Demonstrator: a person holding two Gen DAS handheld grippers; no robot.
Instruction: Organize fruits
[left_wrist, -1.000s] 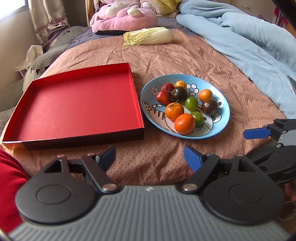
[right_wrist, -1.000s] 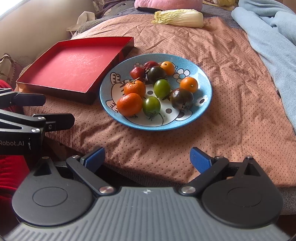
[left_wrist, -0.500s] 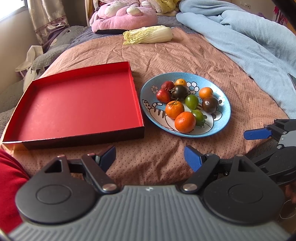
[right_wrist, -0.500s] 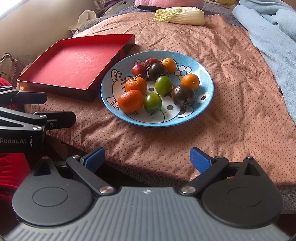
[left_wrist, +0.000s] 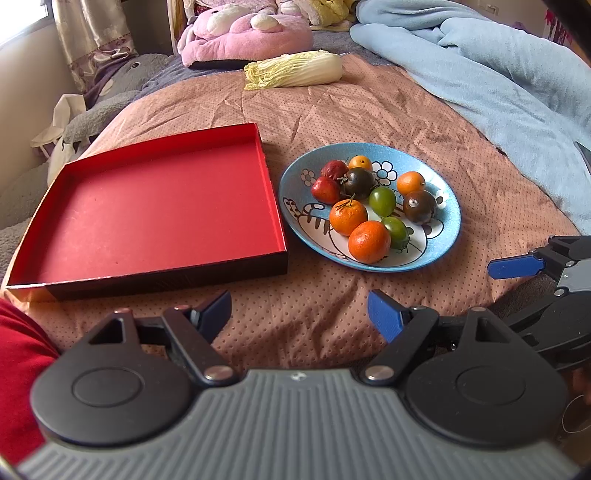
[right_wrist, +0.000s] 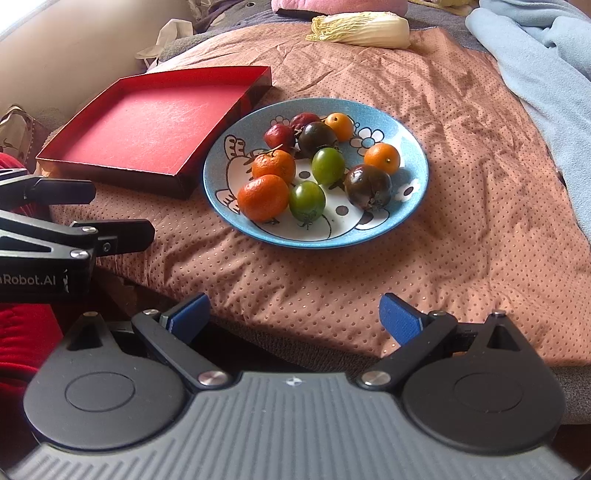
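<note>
1. Bed (left_wrist: 332, 110) under a dotted brown cover carries everything; left gripper (left_wrist: 299, 312) and right gripper (right_wrist: 295, 314) hover at its near edge, jaws apart, holding nothing.
2. One blue plate (right_wrist: 413, 199) holds all ten fruits: four orange (right_wrist: 263, 197), two green (right_wrist: 307, 200), two dark (right_wrist: 368, 185), two red (right_wrist: 279, 135).
3. One red tray (left_wrist: 155, 206) beside it lies bare, which fits sorting into it ahead, or gathering on the plate done.

We are seeing a blue plate (right_wrist: 413, 192) with cartoon cats and flowers, orange, green, dark and red fruits (right_wrist: 263, 197), a red tray (left_wrist: 147, 206), and a dotted brown bedspread (right_wrist: 461, 240).
</note>
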